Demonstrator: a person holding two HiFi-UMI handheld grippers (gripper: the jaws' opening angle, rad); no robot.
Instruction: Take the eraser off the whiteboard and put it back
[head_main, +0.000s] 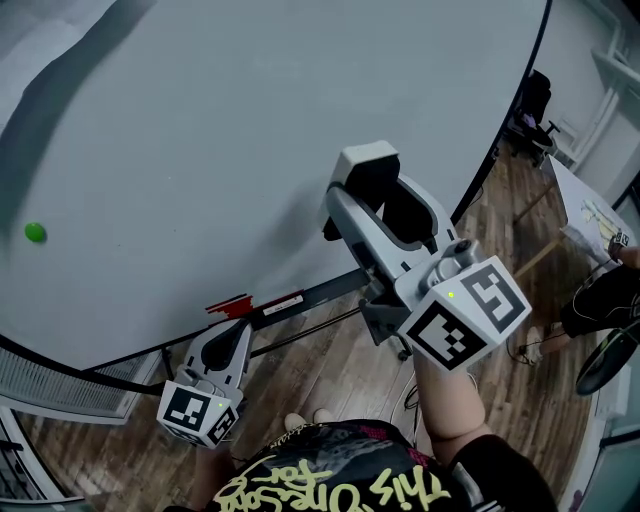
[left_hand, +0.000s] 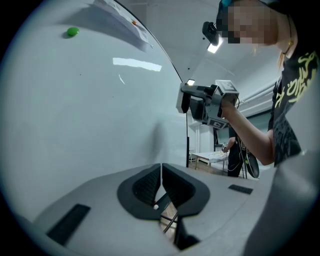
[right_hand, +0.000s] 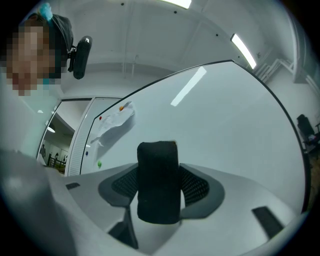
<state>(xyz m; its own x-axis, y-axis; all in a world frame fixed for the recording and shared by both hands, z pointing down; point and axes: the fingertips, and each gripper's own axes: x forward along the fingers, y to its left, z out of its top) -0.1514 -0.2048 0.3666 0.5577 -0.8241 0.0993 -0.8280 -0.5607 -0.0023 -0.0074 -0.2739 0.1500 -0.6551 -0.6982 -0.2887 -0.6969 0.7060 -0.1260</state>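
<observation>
Eraser (right_hand: 157, 175) clamped in right tool (head_main: 385, 200), close before whiteboard (head_main: 250, 120), seemingly lifted off. Left tool (left_hand: 161, 185) closed on nothing, low. Next, likely: pressing eraser flat onto board, then spreading jaws.

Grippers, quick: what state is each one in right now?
Left gripper: closed, jaws together, nothing between them.
Right gripper: closed on the black eraser.

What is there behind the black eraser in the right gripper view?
Behind the eraser only the bare whiteboard shows. The eraser, held between the fingers, covers the patch of board directly behind it, so that part cannot be seen.
</observation>
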